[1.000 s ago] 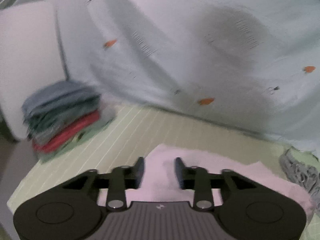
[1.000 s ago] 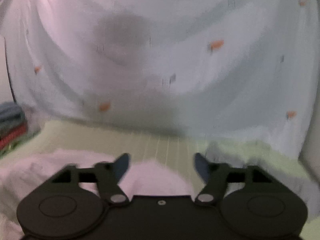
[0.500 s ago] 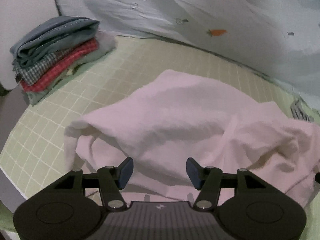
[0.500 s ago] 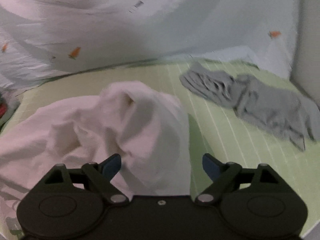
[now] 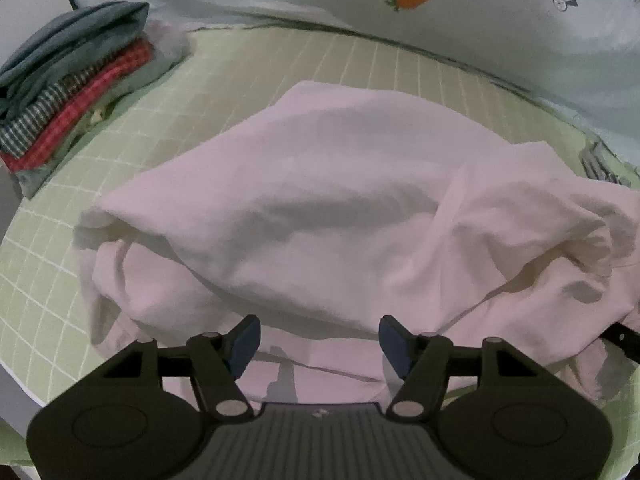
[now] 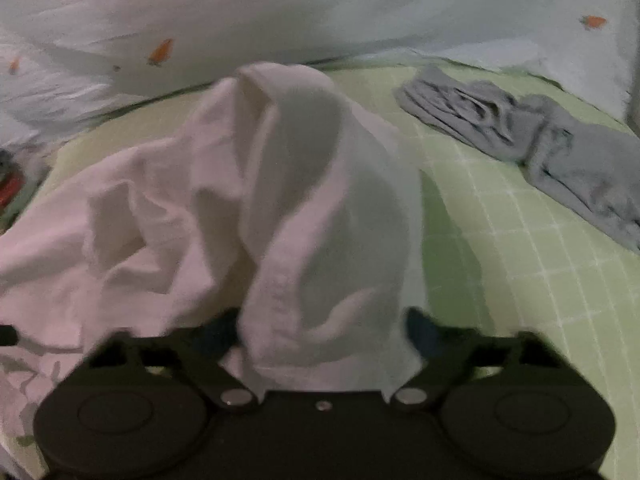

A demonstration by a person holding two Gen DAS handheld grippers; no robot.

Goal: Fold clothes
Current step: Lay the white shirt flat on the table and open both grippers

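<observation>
A pale pink garment (image 5: 320, 208) lies crumpled in a heap on the green grid mat (image 5: 100, 152). My left gripper (image 5: 318, 342) is open, its blue-padded fingers over the garment's near edge, holding nothing. In the right wrist view the same garment (image 6: 280, 184) bunches up into a peak. My right gripper (image 6: 320, 328) is open with a fold of the cloth lying between its spread fingers. The right view is blurred.
A stack of folded clothes (image 5: 68, 80) sits at the mat's far left. A crumpled grey garment (image 6: 520, 132) lies at the right. A pale sheet with carrot prints (image 5: 400, 0) hangs behind the mat. The mat's left edge (image 5: 16, 364) is near.
Both grippers dropped from facing the sheet to looking down on the mat. Both opened wider. The pink garment now lies heaped in front of them.
</observation>
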